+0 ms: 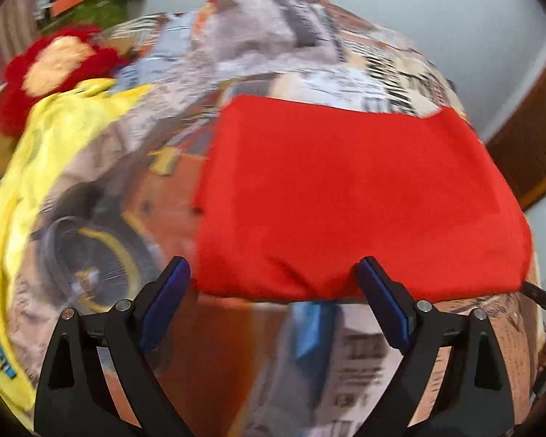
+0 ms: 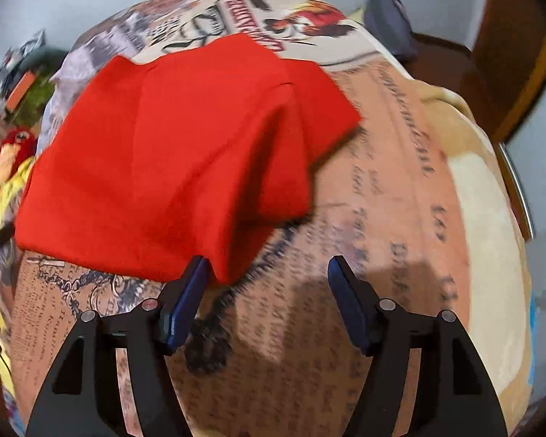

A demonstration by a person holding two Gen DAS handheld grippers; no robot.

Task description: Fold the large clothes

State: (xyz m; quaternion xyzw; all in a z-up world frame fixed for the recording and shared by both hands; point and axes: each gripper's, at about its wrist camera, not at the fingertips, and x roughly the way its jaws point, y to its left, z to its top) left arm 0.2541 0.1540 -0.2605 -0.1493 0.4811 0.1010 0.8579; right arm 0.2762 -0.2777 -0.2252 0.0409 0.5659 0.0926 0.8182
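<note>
Lying part-folded on the printed bedspread (image 2: 389, 167), the red garment (image 1: 345, 189) looks mid-fold; both grippers' jaws stand apart, empty, at its near edge, needing fresh grips there for another fold

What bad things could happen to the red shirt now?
The folded red cloth garment lies free, with both the left gripper and right gripper open, so its loose sleeve flap might flop open. The crumpled yellow printed garment lies close beside it and could get snagged. The printed patterned bedcover looks soft, so folds may slump.
</note>
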